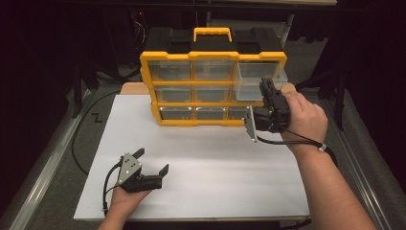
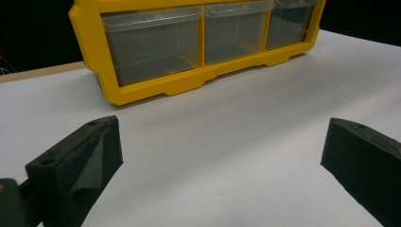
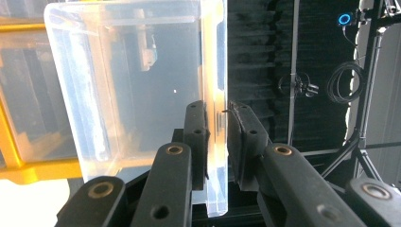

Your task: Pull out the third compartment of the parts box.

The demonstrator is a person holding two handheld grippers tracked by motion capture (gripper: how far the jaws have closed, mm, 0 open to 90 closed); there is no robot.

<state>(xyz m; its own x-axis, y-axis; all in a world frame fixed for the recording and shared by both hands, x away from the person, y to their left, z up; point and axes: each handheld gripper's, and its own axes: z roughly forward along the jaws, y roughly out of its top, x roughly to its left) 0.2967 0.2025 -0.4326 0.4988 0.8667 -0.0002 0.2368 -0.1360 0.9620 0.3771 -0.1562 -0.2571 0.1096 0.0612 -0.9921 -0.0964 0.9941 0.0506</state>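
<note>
Pulling a clear plastic drawer (image 1: 257,80) out of the top right slot of the yellow organizer (image 1: 213,56), that's the step we read here: the drawer sticks out partway from the frame toward us, the other drawers sit flush. Right gripper (image 1: 266,92) has its jaws pinched tight on the drawer's front wall; in the right gripper view the thin clear wall (image 3: 216,118) runs straight between the two black pads, both pressing on it. We judge the drawer about half out, back end likely in the slot. Next move calls for a straight, level pull along the slot so it doesn't bind, keep the pinch firm since the wall is thin and slick, and be ready for the weight once it clears; drawer looks empty as far as we can tell. Left gripper (image 1: 151,164) rests low on the near left of the table, jaws spread wide, nothing between them, well apart from the organizer; its view looks across bare board at the bottom row of drawers (image 2: 156,42). The organizer stands upright at the far edge of a white board (image 1: 201,163), black carry handle section on top. Board lies on a table with metal rails; room around is dark, black curtains, cables and stands at the right.
</note>
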